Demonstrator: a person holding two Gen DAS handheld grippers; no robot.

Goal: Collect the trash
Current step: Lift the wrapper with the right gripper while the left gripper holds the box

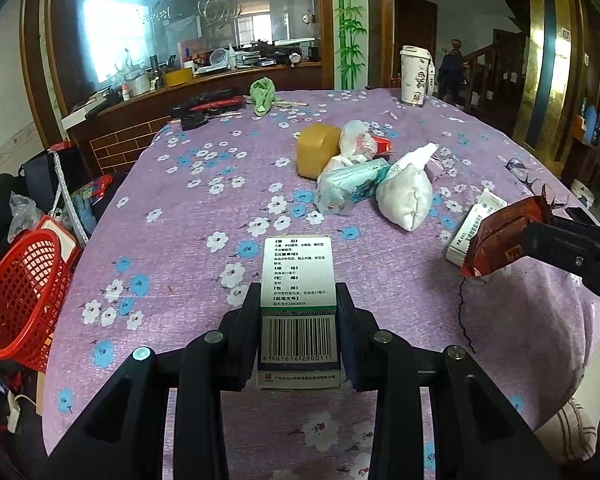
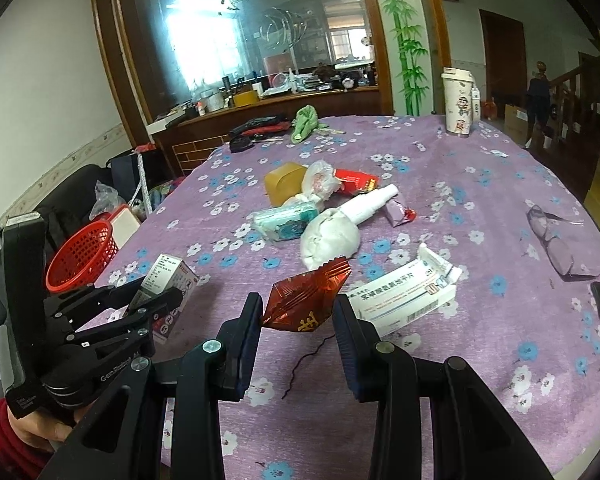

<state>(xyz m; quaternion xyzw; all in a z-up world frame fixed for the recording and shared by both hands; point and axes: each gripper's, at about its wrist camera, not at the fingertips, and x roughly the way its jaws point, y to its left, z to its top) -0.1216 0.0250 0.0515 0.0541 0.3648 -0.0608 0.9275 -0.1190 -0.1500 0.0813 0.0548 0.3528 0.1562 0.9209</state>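
Left tongs (image 1: 298, 312) grip medicine box (image 1: 298, 276); right tongs (image 2: 298, 316) grip red wrapper (image 2: 306, 296). Red basket (image 1: 20, 300) at 9 o'clock apparently empty. Pile (image 1: 364, 176) on bench (image 1: 180, 208) remains.

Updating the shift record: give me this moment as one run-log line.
left gripper: shut on medicine box | right gripper: shut on red wrapper | red basket: at table's left edge
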